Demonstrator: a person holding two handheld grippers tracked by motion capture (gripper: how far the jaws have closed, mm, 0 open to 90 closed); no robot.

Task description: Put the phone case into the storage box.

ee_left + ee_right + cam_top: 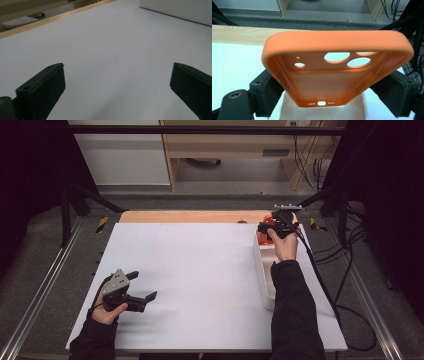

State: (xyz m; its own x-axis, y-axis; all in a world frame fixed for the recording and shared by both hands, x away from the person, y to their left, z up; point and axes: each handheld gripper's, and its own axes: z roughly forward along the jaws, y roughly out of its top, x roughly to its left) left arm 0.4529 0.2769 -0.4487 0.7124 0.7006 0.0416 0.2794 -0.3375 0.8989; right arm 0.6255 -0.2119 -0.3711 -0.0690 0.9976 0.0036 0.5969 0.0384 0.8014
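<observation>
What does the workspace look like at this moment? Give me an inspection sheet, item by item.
Surface: white table top, bare in the middle, with a wooden strip along its far edge.
Job's things: orange phone case, held over the white tray at the table's right side.
Clutter: nothing seen.
Grippers: right gripper shut on the phone case's sides; left gripper open, nothing between its jaws, low over the table's near left.
Cables: black cable trails from the right gripper off the table's right edge.
Surroundings: grey floor, metal rails, wooden furniture beyond.
</observation>
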